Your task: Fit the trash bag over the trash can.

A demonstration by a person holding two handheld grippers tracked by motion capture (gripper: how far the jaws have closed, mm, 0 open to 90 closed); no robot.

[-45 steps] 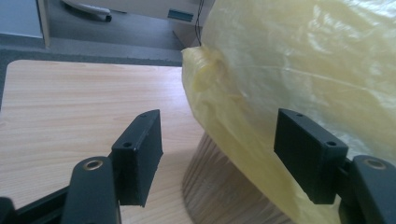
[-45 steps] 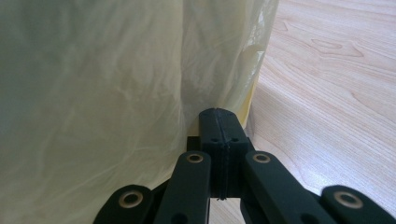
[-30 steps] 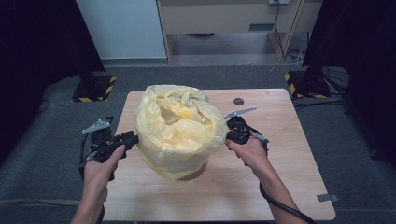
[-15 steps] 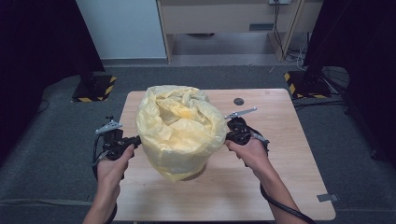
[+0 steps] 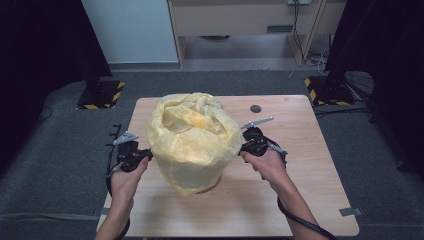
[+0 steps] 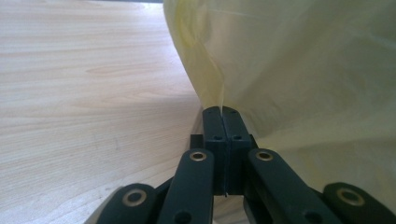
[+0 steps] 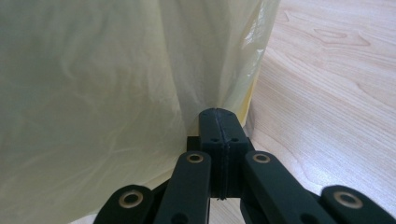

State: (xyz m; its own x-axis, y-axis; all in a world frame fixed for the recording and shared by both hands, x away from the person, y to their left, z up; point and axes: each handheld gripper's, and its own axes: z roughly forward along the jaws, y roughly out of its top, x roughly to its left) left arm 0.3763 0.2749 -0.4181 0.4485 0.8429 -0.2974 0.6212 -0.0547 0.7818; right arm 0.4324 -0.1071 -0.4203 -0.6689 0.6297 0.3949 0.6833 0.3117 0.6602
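Right gripper jaws pinching yellow bag, wooden table

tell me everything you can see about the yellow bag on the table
The yellow bag is thin, crinkled, half-transparent plastic, pale yellow. It stands upright near the middle of the wooden table, draped over something round whose dark base peeks out below; what that is cannot be told. Its mouth at the top is open and ruffled. The left gripper is shut on a fold of film on one side, the right gripper shut on a fold on the other, so the bag is stretched between them.
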